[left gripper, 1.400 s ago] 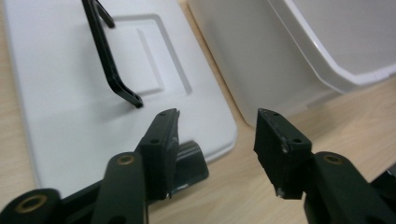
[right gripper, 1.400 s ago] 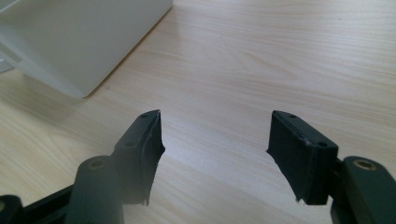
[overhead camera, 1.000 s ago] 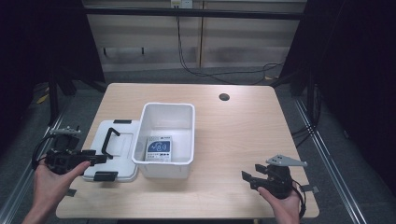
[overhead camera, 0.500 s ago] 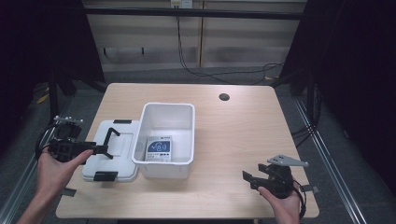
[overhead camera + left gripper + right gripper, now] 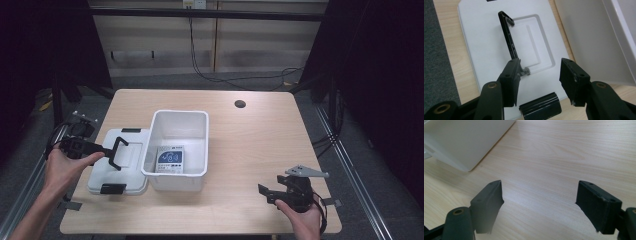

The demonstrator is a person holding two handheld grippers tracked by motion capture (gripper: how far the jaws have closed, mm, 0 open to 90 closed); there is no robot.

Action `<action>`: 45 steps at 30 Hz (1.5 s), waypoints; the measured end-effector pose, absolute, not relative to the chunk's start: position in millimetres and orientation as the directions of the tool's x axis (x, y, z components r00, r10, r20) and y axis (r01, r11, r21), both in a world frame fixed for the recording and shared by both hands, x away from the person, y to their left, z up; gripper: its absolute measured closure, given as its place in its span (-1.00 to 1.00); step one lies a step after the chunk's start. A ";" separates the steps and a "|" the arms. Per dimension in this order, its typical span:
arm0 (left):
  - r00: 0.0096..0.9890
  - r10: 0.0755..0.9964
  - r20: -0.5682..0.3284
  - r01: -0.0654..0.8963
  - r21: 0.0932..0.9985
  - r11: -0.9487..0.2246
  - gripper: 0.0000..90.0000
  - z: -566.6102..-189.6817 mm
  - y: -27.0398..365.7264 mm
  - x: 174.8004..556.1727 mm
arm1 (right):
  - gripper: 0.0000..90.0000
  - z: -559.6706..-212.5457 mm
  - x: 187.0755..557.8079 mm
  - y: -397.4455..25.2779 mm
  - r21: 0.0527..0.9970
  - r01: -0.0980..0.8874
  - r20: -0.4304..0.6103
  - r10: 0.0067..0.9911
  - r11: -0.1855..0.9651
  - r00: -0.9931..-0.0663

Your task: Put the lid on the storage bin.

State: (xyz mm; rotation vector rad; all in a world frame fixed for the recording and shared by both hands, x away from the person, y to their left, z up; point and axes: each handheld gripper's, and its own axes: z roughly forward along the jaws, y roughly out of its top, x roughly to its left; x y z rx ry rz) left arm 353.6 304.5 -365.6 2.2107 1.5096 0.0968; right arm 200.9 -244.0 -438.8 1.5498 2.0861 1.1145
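Note:
A white bin stands mid-table with a small device with a blue screen lying inside it. Left of it lies the bin's white lid, its black handle standing raised. My left gripper is at the lid's left side, pointing right at the handle. In the left gripper view it is open, its left jaw right beside the base of the handle over the lid. My right gripper hovers open near the front right edge; in its own view only bare wood lies between the jaws.
A black latch sits on the lid's near edge, another at its front. The bin's wall rises just right of the lid. A round cable hole is at the table's back right. Bare wood lies right of the bin.
My left gripper has moved away from the person along the lid's left side, up to the raised handle. The right gripper has stayed in place.

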 end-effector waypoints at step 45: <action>0.213 0.970 -0.119 0.972 0.126 -0.198 0.64 -413.5 282.9 429.7 | -0.54 -446.0 207.2 -234.2 0.673 0.713 0.168 0.898 0.197 -0.406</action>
